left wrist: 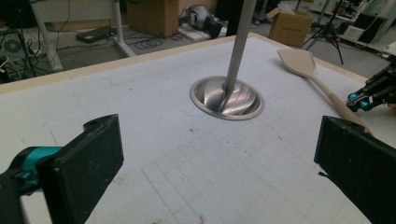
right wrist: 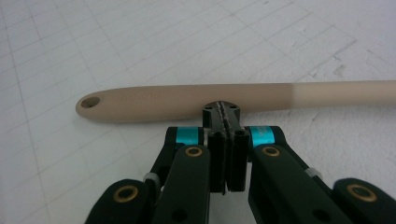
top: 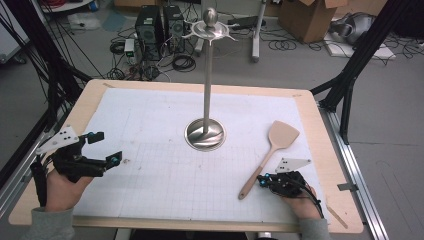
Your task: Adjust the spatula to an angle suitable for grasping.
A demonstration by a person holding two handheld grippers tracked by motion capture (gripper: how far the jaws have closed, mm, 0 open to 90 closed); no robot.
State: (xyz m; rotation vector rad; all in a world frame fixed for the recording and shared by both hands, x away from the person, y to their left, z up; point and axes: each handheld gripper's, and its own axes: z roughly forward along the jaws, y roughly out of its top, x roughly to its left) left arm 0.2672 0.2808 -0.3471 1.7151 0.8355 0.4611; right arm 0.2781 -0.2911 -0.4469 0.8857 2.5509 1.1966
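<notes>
On the table, right of the metal stand, the wooden spatula lies aslant, blade far, handle end toward the person. The right gripper, far nearer than the left gripper, has its jaws pressed together, empty, tips just beside the handle, which runs crosswise before them; the left's jaws stand wide, holding nothing

Left gripper: two black jaws set wide apart, nothing between them. Gridded white surface. Steel stand, round base, upright pole. Beige spatula laid flat beside it. Right gripper seen near the spatula's handle.
</notes>
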